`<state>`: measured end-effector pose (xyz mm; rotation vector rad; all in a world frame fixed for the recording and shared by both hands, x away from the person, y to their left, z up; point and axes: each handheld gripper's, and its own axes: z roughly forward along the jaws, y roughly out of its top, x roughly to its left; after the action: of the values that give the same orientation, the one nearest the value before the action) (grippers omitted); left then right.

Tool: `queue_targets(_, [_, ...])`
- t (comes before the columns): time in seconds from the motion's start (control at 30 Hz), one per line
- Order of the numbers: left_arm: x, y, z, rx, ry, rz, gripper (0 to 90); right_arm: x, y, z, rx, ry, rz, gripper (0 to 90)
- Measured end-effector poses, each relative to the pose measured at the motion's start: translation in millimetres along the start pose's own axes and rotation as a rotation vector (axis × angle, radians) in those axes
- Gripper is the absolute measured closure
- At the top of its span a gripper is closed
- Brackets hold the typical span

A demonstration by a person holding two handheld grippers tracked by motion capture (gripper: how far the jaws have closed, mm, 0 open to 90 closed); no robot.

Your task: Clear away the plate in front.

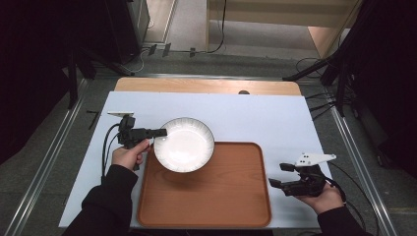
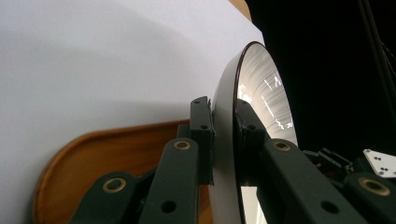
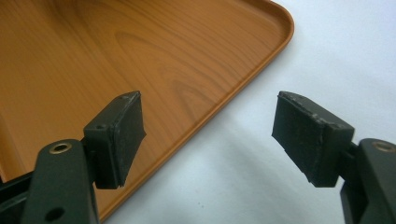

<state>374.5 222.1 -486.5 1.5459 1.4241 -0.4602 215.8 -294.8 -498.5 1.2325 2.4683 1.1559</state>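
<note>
Item: white plate (image 1: 184, 144), over the tray's (image 1: 206, 206) far-left corner, rim clamped in our left tool (image 1: 160, 132). Tray centre lies right of it. Our right tool (image 1: 280, 174), jaws apart and empty, waits off the tray's right edge.

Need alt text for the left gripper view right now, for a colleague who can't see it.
The left gripper clamps the rim of a white plate, seen edge-on between its black jaws. Behind lie a wooden tray and the pale table.
</note>
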Motion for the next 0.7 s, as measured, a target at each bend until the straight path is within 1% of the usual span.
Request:
queue_targets(0.1, [-2.0, -6.1, -1.8, 0.015, 0.003, 0.005, 81.4, 0.0, 0.2, -0.2, -0.002, 0.0, 0.002, 25.5])
queue_targets(0.13, [-2.6, -8.3, -2.7, 0.017, 0.001, 0.014, 81.4, -0.1, 0.3, -0.2, -0.003, -0.001, 0.002, 25.4])
queue_targets(0.23, [-1.4, -15.4, -4.3, 0.019, -0.007, 0.002, 81.4, -0.1, 0.3, -0.1, -0.002, -0.001, 0.005, 25.4])
queue_targets(0.4, [-1.6, -25.6, -4.7, 0.033, -0.006, 0.003, 80.9, -0.5, 0.3, 0.4, -0.002, -0.002, 0.006, 25.4])
queue_targets(0.5, [-1.9, -31.8, -3.9, 0.048, -0.007, 0.011, 80.9, -0.1, 0.6, 0.5, -0.003, 0.002, 0.01, 25.4])
queue_targets(0.6, [-1.4, -37.8, -2.4, 0.067, -0.004, 0.007, 80.9, -0.4, 0.7, 1.0, 0.0, 0.003, 0.002, 25.4])
queue_targets(0.7, [-1.3, -42.4, -1.6, 0.07, 0.007, 0.01, 80.7, -0.3, 0.8, 1.0, 0.001, 0.003, 0.001, 25.4])
